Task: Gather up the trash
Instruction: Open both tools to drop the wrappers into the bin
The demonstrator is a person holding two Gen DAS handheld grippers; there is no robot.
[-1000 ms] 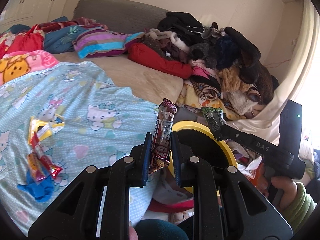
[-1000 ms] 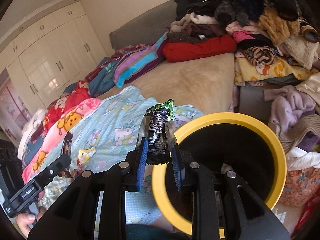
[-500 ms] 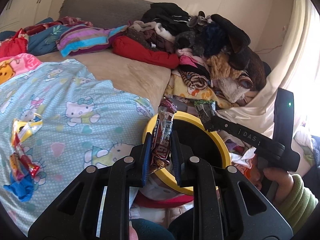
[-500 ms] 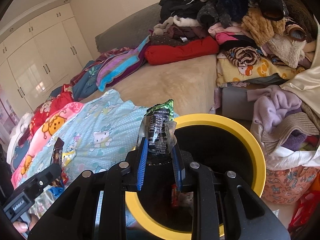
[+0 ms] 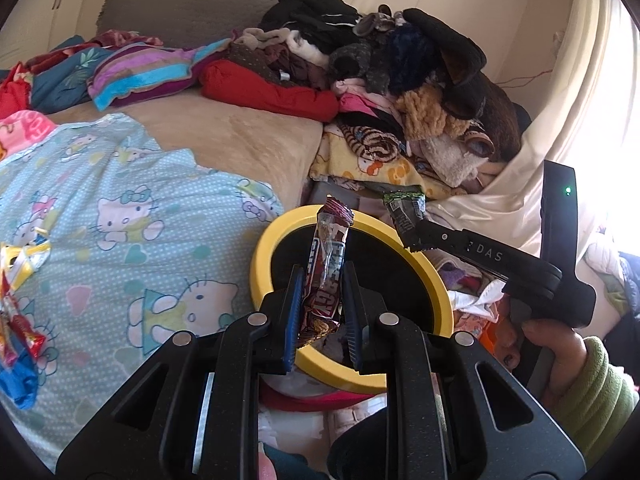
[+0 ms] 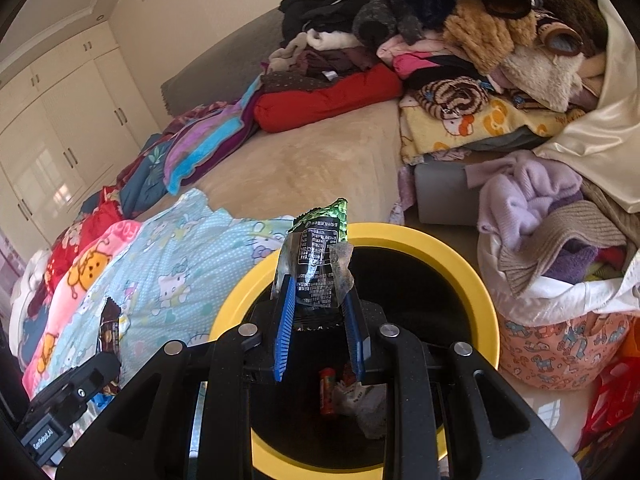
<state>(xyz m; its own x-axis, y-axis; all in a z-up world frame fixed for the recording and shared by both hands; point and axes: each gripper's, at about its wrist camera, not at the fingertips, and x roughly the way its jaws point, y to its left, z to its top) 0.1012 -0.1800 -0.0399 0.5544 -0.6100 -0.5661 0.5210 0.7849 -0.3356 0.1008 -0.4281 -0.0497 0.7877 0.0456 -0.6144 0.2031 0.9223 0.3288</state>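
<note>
A yellow-rimmed black bin [image 5: 264, 248] [image 6: 486, 300] stands beside the bed. My left gripper [image 5: 322, 292] is shut on a brown energy-bar wrapper [image 5: 326, 276], held upright over the bin's near rim. My right gripper [image 6: 318, 304] is shut on a black-and-green snack wrapper [image 6: 318, 264], held over the bin's mouth; in the left wrist view the same wrapper [image 5: 404, 212] shows above the far rim. Trash [image 6: 356, 396] lies at the bin's bottom. More wrappers [image 5: 18, 280] lie on the blue cartoon-cat sheet [image 5: 120, 216] at far left.
A tall heap of clothes and plush toys [image 5: 400, 80] [image 6: 460, 40] covers the far side of the bed. A basket of laundry [image 6: 560, 280] stands right of the bin. White wardrobes [image 6: 60, 128] line the left wall. A hand in a green sleeve [image 5: 592, 392] grips the right tool.
Both grippers have moved over the bin with their wrappers still held; the bin now sits more centred under them and its contents show in the right wrist view.
</note>
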